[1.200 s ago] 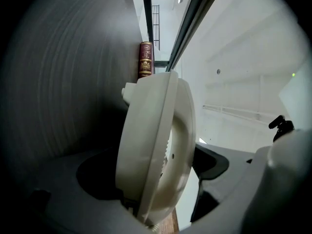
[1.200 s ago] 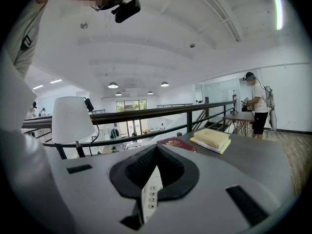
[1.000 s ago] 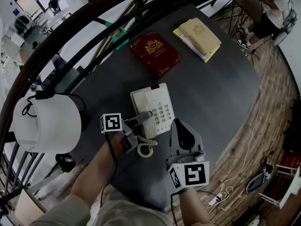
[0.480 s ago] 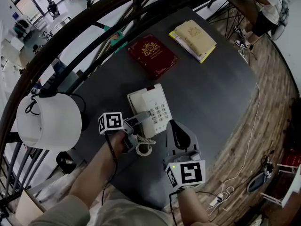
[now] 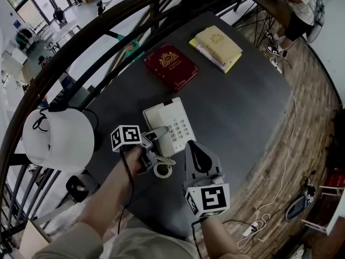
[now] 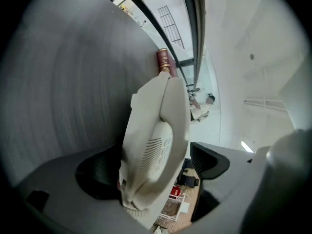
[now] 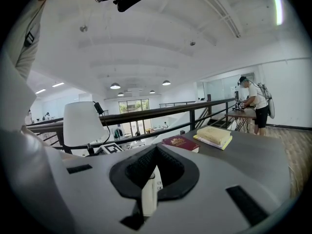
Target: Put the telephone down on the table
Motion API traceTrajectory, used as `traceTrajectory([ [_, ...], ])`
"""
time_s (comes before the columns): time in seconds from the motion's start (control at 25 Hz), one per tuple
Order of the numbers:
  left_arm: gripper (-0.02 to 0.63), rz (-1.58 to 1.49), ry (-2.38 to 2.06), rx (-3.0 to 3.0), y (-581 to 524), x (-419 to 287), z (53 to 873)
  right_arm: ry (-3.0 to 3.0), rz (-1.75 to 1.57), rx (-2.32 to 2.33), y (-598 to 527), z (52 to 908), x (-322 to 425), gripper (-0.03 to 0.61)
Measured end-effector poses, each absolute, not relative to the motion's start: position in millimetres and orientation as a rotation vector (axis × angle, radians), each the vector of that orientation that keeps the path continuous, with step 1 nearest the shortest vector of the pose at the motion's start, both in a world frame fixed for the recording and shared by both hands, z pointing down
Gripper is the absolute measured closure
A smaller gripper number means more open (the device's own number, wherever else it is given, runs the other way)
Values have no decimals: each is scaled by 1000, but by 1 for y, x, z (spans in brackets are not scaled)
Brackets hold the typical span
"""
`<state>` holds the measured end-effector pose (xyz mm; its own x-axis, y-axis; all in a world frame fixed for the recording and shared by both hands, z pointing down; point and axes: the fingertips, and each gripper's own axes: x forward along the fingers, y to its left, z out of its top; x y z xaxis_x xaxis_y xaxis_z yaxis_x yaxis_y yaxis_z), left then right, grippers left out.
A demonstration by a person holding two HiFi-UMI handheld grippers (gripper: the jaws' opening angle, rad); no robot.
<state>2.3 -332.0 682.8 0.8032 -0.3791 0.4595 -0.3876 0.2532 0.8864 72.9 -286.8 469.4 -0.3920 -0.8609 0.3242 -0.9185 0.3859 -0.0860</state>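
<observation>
Handset (image 6: 156, 145) has barely shifted, clamped in left gripper (image 5: 157, 135) by the phone (image 5: 173, 118); right gripper (image 5: 194, 149) closed, empty; I judge set-down on table (image 5: 237, 101) pending.

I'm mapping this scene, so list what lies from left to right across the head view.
White lampshade → telephone → yellow book → person by the far table. The red book is left out: it sits straight above the telephone in the picture.

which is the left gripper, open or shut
Shut: fingers of the left gripper clamp the white handset.
</observation>
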Motion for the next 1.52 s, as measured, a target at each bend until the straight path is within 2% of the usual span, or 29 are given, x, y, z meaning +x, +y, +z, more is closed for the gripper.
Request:
traceTrajectory([
  [0.68, 179, 15, -728, 1376, -316, -20, 653, -2424, 332, 1622, -269, 445, 76, 578],
  [1.2, 211, 3, -746, 1570, -285, -17, 582, -2446, 218, 1654, -223, 398, 82, 578],
  [1.48, 298, -26, -801, 1763, -262, -16, 504, -2422, -56, 1631, -194, 354, 76, 578],
  [1.52, 335, -37, -817, 1788, -260, -18, 492, -2428, -64, 1625, -190, 350, 77, 578],
])
